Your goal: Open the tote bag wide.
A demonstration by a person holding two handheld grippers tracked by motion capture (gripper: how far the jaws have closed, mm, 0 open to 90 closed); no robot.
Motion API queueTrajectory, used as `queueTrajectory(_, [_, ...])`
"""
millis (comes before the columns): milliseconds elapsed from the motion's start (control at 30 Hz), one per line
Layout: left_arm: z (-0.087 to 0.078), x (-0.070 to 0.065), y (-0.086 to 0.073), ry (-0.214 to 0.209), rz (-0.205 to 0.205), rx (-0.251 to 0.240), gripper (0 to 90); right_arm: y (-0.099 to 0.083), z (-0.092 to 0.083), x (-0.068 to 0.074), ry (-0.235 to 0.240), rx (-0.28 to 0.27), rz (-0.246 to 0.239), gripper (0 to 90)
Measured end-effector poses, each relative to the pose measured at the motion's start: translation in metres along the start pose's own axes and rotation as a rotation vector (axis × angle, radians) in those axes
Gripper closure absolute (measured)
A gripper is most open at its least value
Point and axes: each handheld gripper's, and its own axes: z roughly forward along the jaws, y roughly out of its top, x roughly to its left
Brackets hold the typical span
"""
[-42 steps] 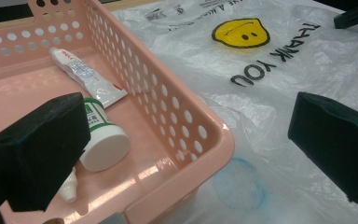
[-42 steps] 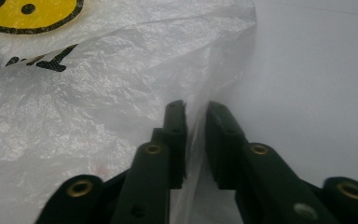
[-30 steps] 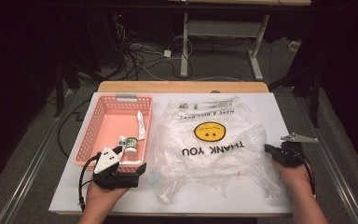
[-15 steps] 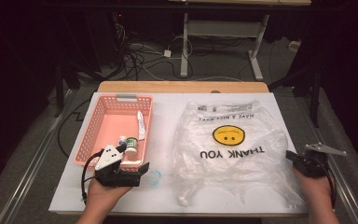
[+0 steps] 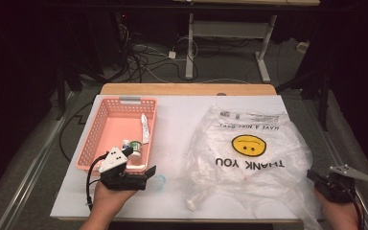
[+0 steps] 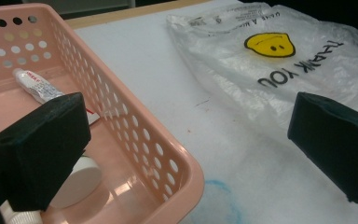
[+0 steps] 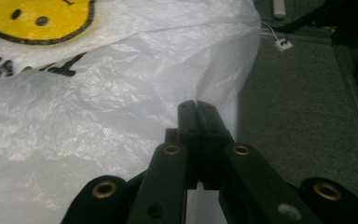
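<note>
A clear plastic bag (image 5: 249, 158) printed with a yellow smiley and "THANK YOU" lies flat on the right half of the white table (image 5: 182, 120). My right gripper (image 5: 316, 178) is at the table's near right corner, shut on the bag's edge (image 7: 98, 93); in the right gripper view the two jaws (image 7: 196, 105) meet on the film. My left gripper (image 5: 148, 173) rests open at the near right corner of a pink basket (image 5: 100, 124). Its pads (image 6: 42, 149) stand wide apart, one over the basket (image 6: 135, 126), the other beside the bag (image 6: 279, 60).
The basket holds a white tube (image 5: 144, 128) (image 6: 35, 84) and small white-capped bottles (image 5: 135, 146) (image 6: 79, 182). A small bluish clear round thing (image 5: 159, 182) lies on the table just right of the left gripper. The bag's right side overhangs the table edge above grey floor (image 7: 298, 102).
My right gripper has moved right toward the table's edge, dragging the plastic bag with it. The left gripper has stayed beside the basket.
</note>
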Motion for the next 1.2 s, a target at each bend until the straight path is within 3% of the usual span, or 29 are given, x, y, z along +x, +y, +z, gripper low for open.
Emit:
queueTrajectory(67, [-0.001, 0.001, 0.0, -0.003, -0.005, 0.0, 0.0, -0.001, -0.003, 0.011, 0.024, -0.002, -0.021, 88.0])
queueTrajectory(100, [-0.001, 0.001, 0.001, -0.004, -0.006, 0.006, 0.0, -0.003, -0.005, 0.023, 0.052, 0.003, -0.051, 87.3])
queueTrajectory(133, [-0.001, 0.002, 0.001, -0.005, -0.004, 0.011, 0.0, -0.003, -0.005, 0.023, 0.052, 0.003, -0.051, 87.3])
queueTrajectory(200, [-0.001, 0.002, 0.001, 0.005, 0.008, 0.02, 0.0, -0.005, -0.006, 0.041, 0.109, 0.01, -0.085, 84.5])
queueTrajectory(233, [-0.001, 0.002, 0.002, 0.012, 0.014, 0.026, 0.0, -0.005, -0.006, 0.041, 0.109, 0.01, -0.085, 84.5])
queueTrajectory(267, [-0.001, 0.002, 0.002, 0.014, 0.021, 0.032, 0.0, -0.006, -0.005, 0.054, 0.14, 0.018, -0.115, 83.6])
queueTrajectory(333, [0.001, 0.002, 0.001, 0.022, 0.027, 0.047, 0.0, -0.005, -0.003, 0.065, 0.187, 0.022, -0.129, 80.0])
queueTrajectory(367, [0.001, 0.002, 0.001, 0.016, 0.028, 0.057, 0.0, -0.005, -0.003, 0.065, 0.187, 0.022, -0.129, 80.0])
queueTrajectory(400, [0.002, 0.002, 0.002, 0.006, 0.017, 0.072, 0.0, -0.004, -0.002, 0.073, 0.229, 0.029, -0.147, 73.6])
queueTrajectory(433, [0.002, 0.002, 0.002, -0.003, 0.006, 0.082, 0.0, -0.004, -0.002, 0.073, 0.229, 0.029, -0.147, 73.6])
queueTrajectory(467, [0.001, 0.002, 0.002, -0.009, 0.004, 0.079, 0.0, -0.003, -0.006, 0.075, 0.239, 0.009, -0.182, 64.1])
queueTrajectory(533, [0.0, 0.001, 0.003, 0.0, 0.008, 0.067, 0.0, -0.001, -0.011, 0.073, 0.239, -0.011, -0.182, 60.1])
queueTrajectory(600, [0.0, 0.002, 0.002, -0.001, -0.004, 0.059, 0.0, 0.006, -0.024, 0.061, 0.233, -0.09, -0.14, 53.7])
queueTrajectory(767, [0.0, 0.005, 0.0, 0.003, -0.014, 0.06, 0.0, 0.027, -0.018, 0.047, 0.202, -0.134, -0.132, 50.3])
queueTrajectory(833, [-0.001, 0.005, 0.0, 0.001, -0.011, 0.051, 0.0, 0.046, 0.001, 0.036, 0.186, -0.138, -0.113, 49.6])
queueTrajectory(867, [-0.002, 0.005, 0.0, 0.003, -0.007, 0.049, 0.0, 0.046, 0.001, 0.036, 0.186, -0.138, -0.113, 49.6])
queueTrajectory(900, [-0.002, 0.005, -0.001, 0.006, 0.0, 0.048, 0.0, 0.06, 0.018, 0.029, 0.174, -0.135, -0.096, 49.5])
queueTrajectory(933, [-0.002, 0.005, -0.001, 0.008, 0.0, 0.047, 0.0, 0.06, 0.018, 0.029, 0.174, -0.135, -0.096, 49.5])
queueTrajectory(1000, [-0.003, 0.005, -0.001, 0.012, -0.002, 0.044, 0.0, 0.079, 0.046, 0.02, 0.157, -0.126, -0.069, 49.5])
queueTrajectory(1067, [-0.003, 0.004, -0.001, 0.013, 0.002, 0.042, 0.0, 0.085, 0.055, 0.017, 0.155, -0.127, -0.059, 49.5])
queueTrajectory(1200, [-0.005, 0.002, -0.002, 0.017, 0.015, 0.033, 0.0, 0.108, 0.095, 0.007, 0.136, -0.084, -0.029, 49.5])
